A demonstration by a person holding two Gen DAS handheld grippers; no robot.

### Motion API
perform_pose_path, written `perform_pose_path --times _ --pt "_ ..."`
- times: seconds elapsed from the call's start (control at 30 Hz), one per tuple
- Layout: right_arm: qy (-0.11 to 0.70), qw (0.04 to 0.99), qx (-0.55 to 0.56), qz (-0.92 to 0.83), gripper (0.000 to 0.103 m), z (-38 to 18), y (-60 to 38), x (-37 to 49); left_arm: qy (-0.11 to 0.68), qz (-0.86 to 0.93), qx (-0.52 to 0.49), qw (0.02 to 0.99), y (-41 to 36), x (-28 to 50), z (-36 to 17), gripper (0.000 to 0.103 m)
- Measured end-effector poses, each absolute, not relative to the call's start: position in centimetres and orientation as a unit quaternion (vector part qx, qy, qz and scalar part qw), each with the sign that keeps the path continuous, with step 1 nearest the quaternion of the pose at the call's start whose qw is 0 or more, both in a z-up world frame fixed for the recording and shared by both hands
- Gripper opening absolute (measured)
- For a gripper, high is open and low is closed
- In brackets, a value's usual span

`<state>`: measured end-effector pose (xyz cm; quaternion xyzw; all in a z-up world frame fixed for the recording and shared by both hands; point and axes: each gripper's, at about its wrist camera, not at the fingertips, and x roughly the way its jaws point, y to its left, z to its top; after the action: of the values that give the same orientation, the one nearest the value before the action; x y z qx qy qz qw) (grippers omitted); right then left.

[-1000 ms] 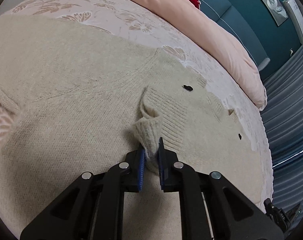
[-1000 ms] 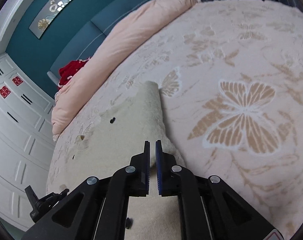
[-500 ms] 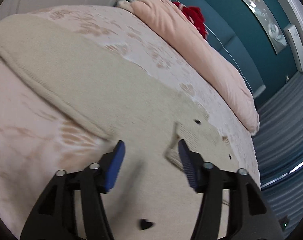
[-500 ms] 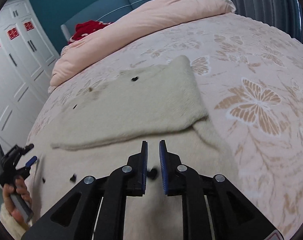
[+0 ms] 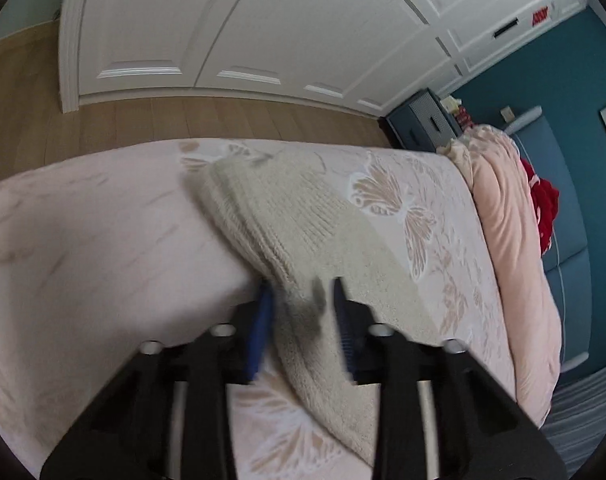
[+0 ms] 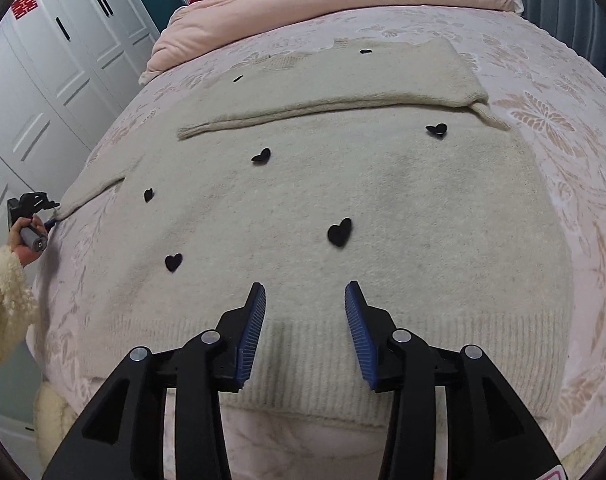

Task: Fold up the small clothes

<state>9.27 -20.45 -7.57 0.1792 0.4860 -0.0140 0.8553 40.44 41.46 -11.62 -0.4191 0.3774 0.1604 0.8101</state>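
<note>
Pink butterfly bedspread (image 6: 575, 128), white wardrobes (image 5: 303, 28).

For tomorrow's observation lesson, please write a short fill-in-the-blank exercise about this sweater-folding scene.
1. The beige sweater is decorated with small black ____.
2. One sleeve lies folded across the sweater's ____.
3. The right gripper hovers with its jaws ____.
4. The left gripper straddles the other ____.

Missing words: hearts; chest; open; sleeve

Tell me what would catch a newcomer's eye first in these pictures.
The big beige sweater dotted with black hearts, spread flat on the pink butterfly-patterned bedspread, one sleeve folded across its top. The open right gripper hovers over its ribbed hem. At the bed's left edge, the left gripper straddles the other sleeve.
</note>
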Motion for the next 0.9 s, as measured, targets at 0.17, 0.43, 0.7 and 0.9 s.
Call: perform_pose_path --times 0.17,0.43,0.7,0.9 --pt "0.481 0.854 0.199 -0.015 0.045 -7.0 -20.3 9.8 0.344 0.097 -0.332 0.873 35.8 41.6 -5.2 0.009" --pt "0.449 0.859 0.243 -0.025 0.045 -6.4 -22.3 10.7 0.321 -0.201 -0.203 0.903 9.9 38.0 5.1 0.01" --pt "0.449 0.856 0.254 -0.024 0.05 -6.4 -26.6 12.5 0.486 -0.262 -0.23 0.801 -6.0 32.8 -6.9 0.035" --pt "0.445 0.852 0.276 0.018 0.072 -6.5 -28.7 18.5 0.456 -0.181 -0.33 0.806 1.9 29.3 -9.2 0.059"
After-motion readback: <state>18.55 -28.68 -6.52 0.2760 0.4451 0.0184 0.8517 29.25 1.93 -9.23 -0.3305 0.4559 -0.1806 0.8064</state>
